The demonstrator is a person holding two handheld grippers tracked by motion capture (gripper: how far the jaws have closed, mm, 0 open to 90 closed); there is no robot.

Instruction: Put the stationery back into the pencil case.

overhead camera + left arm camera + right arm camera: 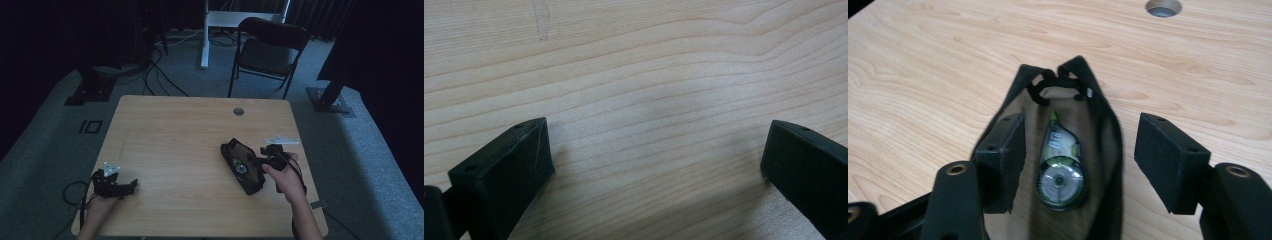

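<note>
Tape dispenser (1060,172) inside the pouch (1108,150) shows clearest between right tool (1083,167) jaws.

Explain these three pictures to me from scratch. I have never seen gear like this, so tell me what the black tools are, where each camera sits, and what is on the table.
No robot arm is here. A person holds a hand-operated two-jaw gripper in each hand at a wooden table.

The high view looks down from above the person's side. The left gripper rests near the table's near left corner. The right gripper is at a black pouch.

The other two pictures come from cameras riding on the grippers, looking along their jaws. The left gripper view shows its jaws wide apart over bare wood. The right gripper view shows its jaws apart at the pouch, one inside the opening, one outside. Inside lies a green and clear correction tape dispenser. Nothing is clamped.
</note>
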